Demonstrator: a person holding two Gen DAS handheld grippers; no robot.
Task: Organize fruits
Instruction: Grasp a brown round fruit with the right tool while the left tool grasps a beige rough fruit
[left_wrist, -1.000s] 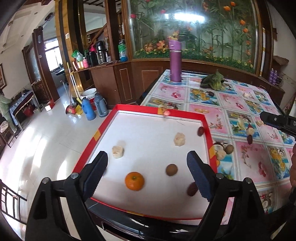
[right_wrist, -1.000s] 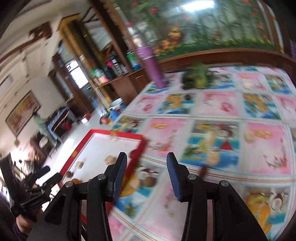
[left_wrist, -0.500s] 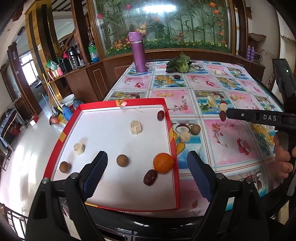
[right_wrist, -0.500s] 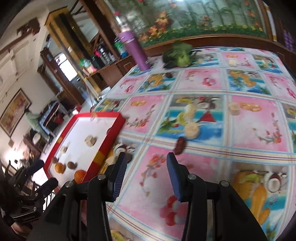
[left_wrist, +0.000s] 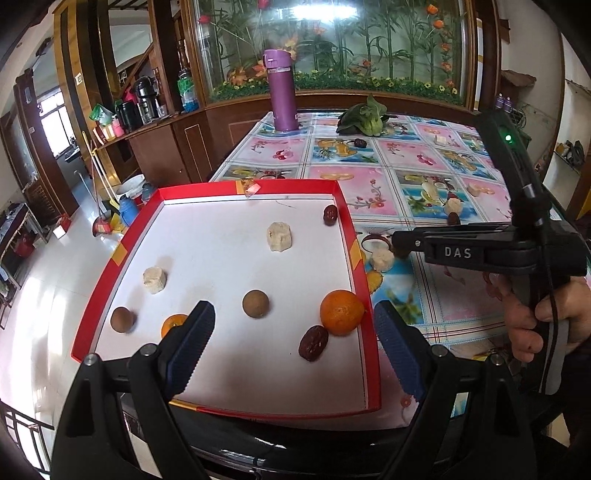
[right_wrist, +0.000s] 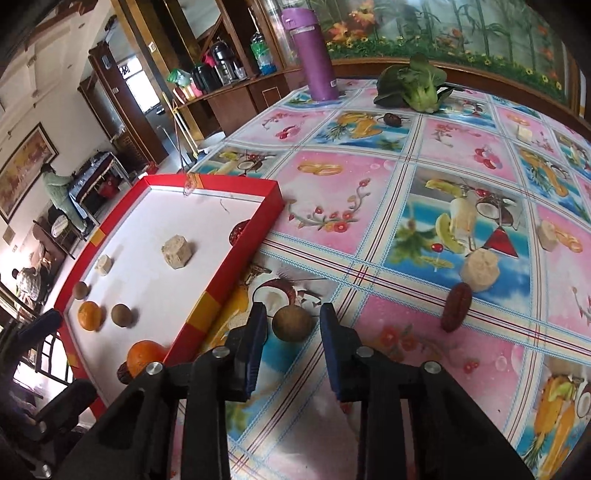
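Observation:
A red tray (left_wrist: 349, 236) with a white floor holds a large orange (left_wrist: 341, 312), a small orange (left_wrist: 173, 325), two dates (left_wrist: 313, 347), two brown longans (left_wrist: 255, 303) and two beige chunks (left_wrist: 279, 236). My left gripper (left_wrist: 293, 347) hovers open over the tray's near edge, holding nothing. My right gripper (right_wrist: 292, 314) is open and low over the tablecloth just right of the tray (right_wrist: 229, 280). A loose longan (right_wrist: 291, 325) sits between its fingers with small gaps on both sides. A date (right_wrist: 457, 306) and a beige chunk (right_wrist: 479, 271) lie further right.
A purple flask (right_wrist: 314, 55) and a green leafy vegetable (right_wrist: 413, 86) stand at the table's far end. Another date (right_wrist: 392, 119) and more beige chunks (right_wrist: 546, 234) are scattered on the flowered cloth. A hand (left_wrist: 546, 317) holds the right gripper. The floor drops off left of the tray.
My right gripper has dropped and moved left toward the tray, so the loose longan now sits between its fingers. My left gripper has shifted slightly over the tray.

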